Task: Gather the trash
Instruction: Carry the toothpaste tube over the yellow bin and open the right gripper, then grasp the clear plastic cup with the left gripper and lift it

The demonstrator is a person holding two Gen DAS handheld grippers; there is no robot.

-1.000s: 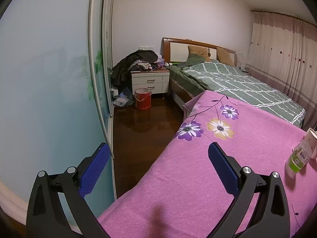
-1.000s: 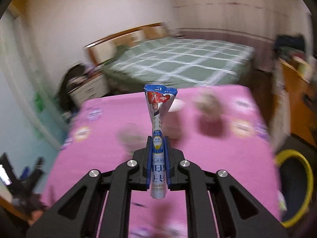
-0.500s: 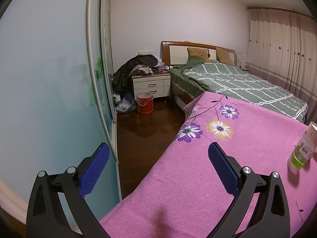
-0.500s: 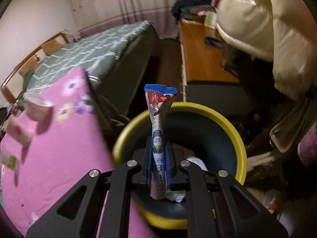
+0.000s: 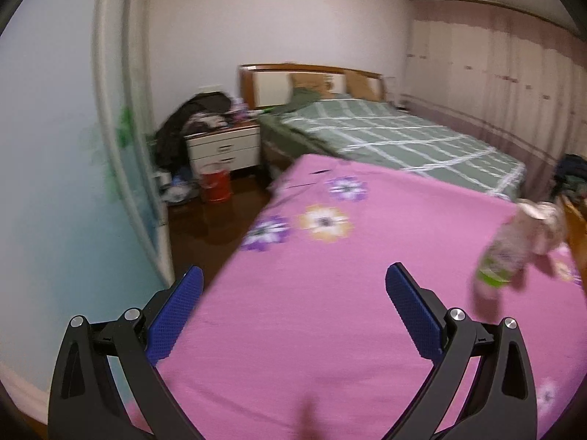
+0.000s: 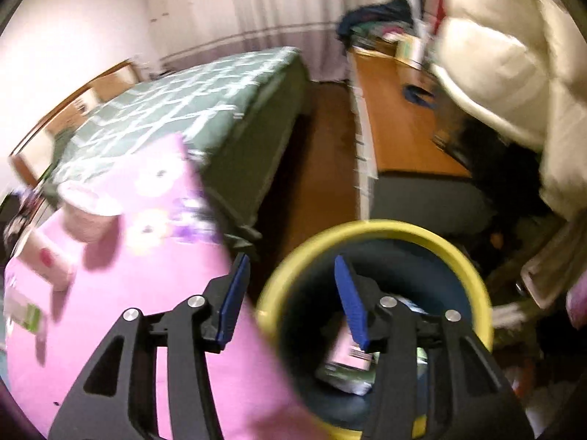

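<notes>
My right gripper [image 6: 291,275] is open and empty, over the near left rim of the yellow-rimmed dark trash bin [image 6: 473,275]. Wrappers and other trash [image 6: 346,363] lie in the bin's bottom. On the pink flowered cloth [image 6: 128,315], blurred, are a pink cup [image 6: 86,216], a small carton [image 6: 46,262] and a green-labelled bottle [image 6: 24,311]. My left gripper [image 5: 291,278] is open and empty above the pink cloth [image 5: 312,315]. The bottle [image 5: 504,253] and the cup [image 5: 543,220] show at the right of the left wrist view.
A green checked bed [image 5: 385,135] lies beyond the cloth. A white nightstand [image 5: 223,148] and a red bucket [image 5: 215,185] stand by the wall. A wooden desk [image 6: 400,117] and a cream padded coat [image 6: 513,47] are right of the bin. Dark wood floor [image 6: 326,146] runs between.
My right gripper has opened and the blue and white wrapper is gone from it. The left wrist view has swung right and is blurred.
</notes>
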